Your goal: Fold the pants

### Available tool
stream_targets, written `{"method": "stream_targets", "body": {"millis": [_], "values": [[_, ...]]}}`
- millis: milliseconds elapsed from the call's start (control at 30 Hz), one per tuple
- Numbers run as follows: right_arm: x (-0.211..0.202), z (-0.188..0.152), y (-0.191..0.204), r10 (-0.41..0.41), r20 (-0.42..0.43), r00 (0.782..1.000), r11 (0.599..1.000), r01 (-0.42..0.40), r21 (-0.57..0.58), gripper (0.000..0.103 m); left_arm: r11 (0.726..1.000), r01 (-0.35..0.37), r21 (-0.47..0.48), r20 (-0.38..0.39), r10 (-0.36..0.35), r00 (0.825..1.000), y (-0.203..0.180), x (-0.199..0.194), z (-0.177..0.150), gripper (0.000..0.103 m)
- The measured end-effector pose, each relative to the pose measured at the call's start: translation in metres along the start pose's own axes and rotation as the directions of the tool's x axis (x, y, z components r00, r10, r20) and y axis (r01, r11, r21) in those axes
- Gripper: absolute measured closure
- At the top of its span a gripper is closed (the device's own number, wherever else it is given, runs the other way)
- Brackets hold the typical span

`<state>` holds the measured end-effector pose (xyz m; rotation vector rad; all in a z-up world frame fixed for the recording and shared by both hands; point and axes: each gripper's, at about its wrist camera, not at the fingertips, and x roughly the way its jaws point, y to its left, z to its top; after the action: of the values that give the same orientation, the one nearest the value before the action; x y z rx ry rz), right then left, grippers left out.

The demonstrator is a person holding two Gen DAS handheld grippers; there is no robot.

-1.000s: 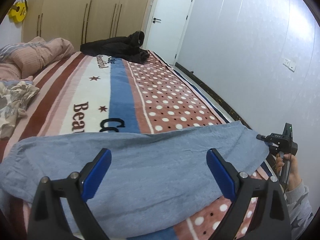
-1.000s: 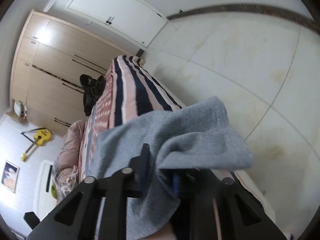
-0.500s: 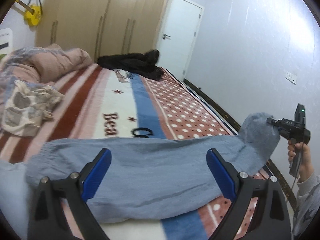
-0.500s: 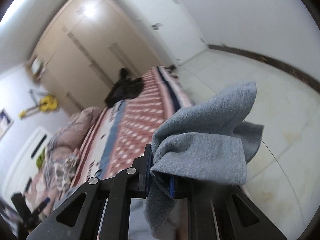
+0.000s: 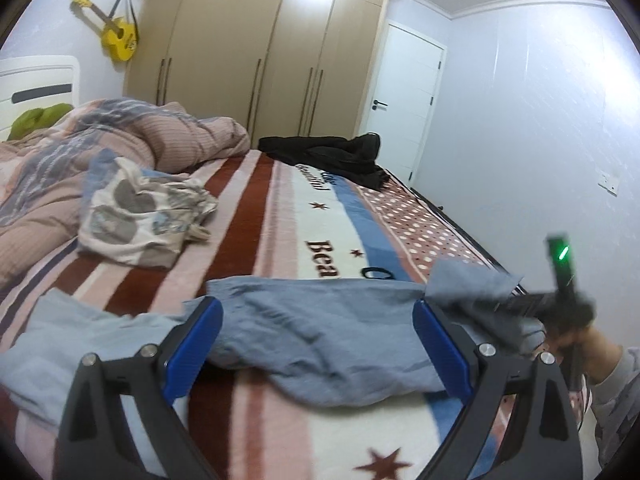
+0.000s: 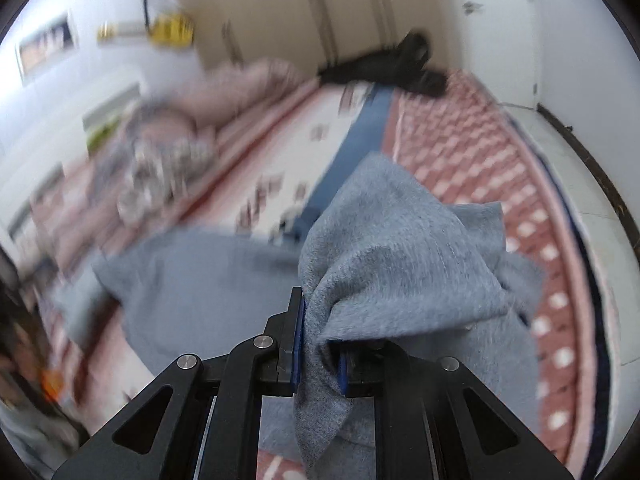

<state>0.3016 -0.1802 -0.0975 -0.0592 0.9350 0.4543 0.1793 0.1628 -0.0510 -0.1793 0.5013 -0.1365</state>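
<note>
Grey-blue pants (image 5: 328,332) lie crumpled across the near part of the striped blanket (image 5: 280,216). My left gripper (image 5: 318,344) hovers over them, open, its blue pads (image 5: 196,340) wide apart and pressing on nothing. At the right, my right gripper (image 5: 508,304) is blurred and shut on one end of the pants, lifted above the bed. In the right wrist view the right gripper (image 6: 320,320) pinches a bunched fold of the pants (image 6: 400,248), and the rest of them trails left onto the bed.
A patterned garment (image 5: 136,216) and a pink quilt (image 5: 80,152) lie at the left of the bed. Black clothes (image 5: 332,154) sit at its far end. The bed's right edge (image 6: 576,208) borders tiled floor, with a wall (image 5: 540,140) close by.
The right gripper has swung in from beyond the bed's edge over the bed, carrying the pants' end with it. The pants have gone from stretched out to bunched. The left view has shifted left.
</note>
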Motion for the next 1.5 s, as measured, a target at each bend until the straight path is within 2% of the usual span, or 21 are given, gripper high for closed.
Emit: {"method": "stream_targets", "body": {"millis": [67,133,267,333,367,400,500,567,633,700,833,933,1033,1100,1200,1267,1300,1400,1467,1500], "values": [[0.021,-0.015,0.015,-0.036,-0.036,0.999,0.995,0.032,-0.095,0.095,1.000,-0.014,-0.006,0.001,0.014,1.000,0.013,-0.005,-0.004,0.009],[0.027,-0.027,0.028,-0.062,-0.028,0.998,0.983,0.056,-0.174,0.095,1.000,-0.028,-0.014,0.002,0.028,1.000,0.024,-0.009,-0.007,0.009],[0.022,-0.021,0.036,-0.050,0.007,0.999,0.981,0.051,-0.189,0.095,0.999,-0.042,-0.032,0.007,0.042,0.999,0.036,-0.011,-0.010,0.009],[0.025,-0.020,0.038,-0.046,-0.019,0.999,0.981,0.042,-0.190,0.084,0.999,-0.038,-0.035,0.006,0.038,0.999,0.039,-0.011,-0.012,0.009],[0.029,-0.021,0.039,-0.024,-0.060,0.998,0.982,0.012,-0.188,0.074,0.999,-0.036,-0.033,0.005,0.037,0.999,0.039,-0.010,-0.012,0.009],[0.032,-0.023,0.040,-0.001,-0.085,0.996,0.983,-0.014,-0.184,0.056,0.999,-0.037,-0.029,0.006,0.037,0.999,0.037,-0.010,-0.013,0.009],[0.015,-0.030,0.043,0.041,-0.064,0.997,0.983,-0.052,-0.178,0.054,0.999,-0.036,-0.009,0.006,0.036,0.999,0.036,-0.011,-0.015,0.009],[-0.001,-0.032,0.040,0.104,-0.041,0.994,0.984,-0.109,-0.140,0.054,0.999,-0.040,0.001,0.010,0.040,0.999,0.037,-0.013,-0.016,0.009],[-0.016,-0.034,0.039,0.162,-0.016,0.987,0.980,-0.163,-0.118,0.047,0.999,-0.035,0.004,0.011,0.035,0.999,0.038,-0.015,-0.017,0.009],[-0.027,-0.034,0.037,0.137,0.014,0.991,0.984,-0.134,-0.114,0.042,0.999,-0.035,0.003,0.010,0.035,0.999,0.037,-0.016,-0.018,0.009],[-0.024,-0.027,0.035,0.090,0.033,0.995,0.990,-0.086,-0.114,0.040,1.000,-0.023,0.001,0.012,0.023,1.000,0.035,-0.018,-0.020,0.009],[-0.005,-0.023,0.043,0.106,0.003,0.994,0.987,-0.105,-0.125,0.037,1.000,-0.018,0.012,0.011,0.018,1.000,0.033,-0.018,-0.021,0.009],[0.019,-0.022,0.057,0.087,-0.024,0.996,0.983,-0.090,-0.162,0.037,0.999,-0.023,0.024,0.008,0.023,1.000,0.034,-0.018,-0.022,0.008],[0.031,-0.021,0.063,0.110,-0.024,0.994,0.980,-0.113,-0.165,0.037,0.999,-0.035,0.016,-0.003,0.035,0.999,0.037,-0.015,-0.024,0.007],[0.046,-0.025,0.073,0.176,-0.072,0.982,0.969,-0.185,-0.163,0.037,0.998,-0.038,-0.048,-0.055,0.036,0.998,0.046,-0.003,-0.029,0.005],[0.051,-0.030,0.080,0.211,-0.104,0.972,0.961,-0.226,-0.163,0.037,0.993,-0.001,-0.120,-0.093,-0.010,0.996,0.054,0.009,-0.035,0.005],[0.051,-0.033,0.083,0.205,-0.102,0.973,0.960,-0.221,-0.172,0.036,0.987,0.023,-0.158,-0.104,-0.040,0.994,0.056,0.016,-0.038,0.005],[0.046,-0.034,0.083,0.225,-0.078,0.971,0.958,-0.235,-0.164,0.036,0.957,0.095,-0.275,-0.140,-0.138,0.980,0.059,0.042,-0.045,0.005],[0.039,-0.034,0.075,0.270,-0.052,0.962,0.956,-0.274,-0.107,0.036,0.931,0.083,-0.355,-0.204,-0.164,0.965,0.055,0.069,-0.050,0.005],[0.036,-0.034,0.072,0.283,-0.041,0.958,0.954,-0.285,-0.087,0.036,0.927,0.071,-0.369,-0.224,-0.162,0.961,0.053,0.077,-0.051,0.005]]}}
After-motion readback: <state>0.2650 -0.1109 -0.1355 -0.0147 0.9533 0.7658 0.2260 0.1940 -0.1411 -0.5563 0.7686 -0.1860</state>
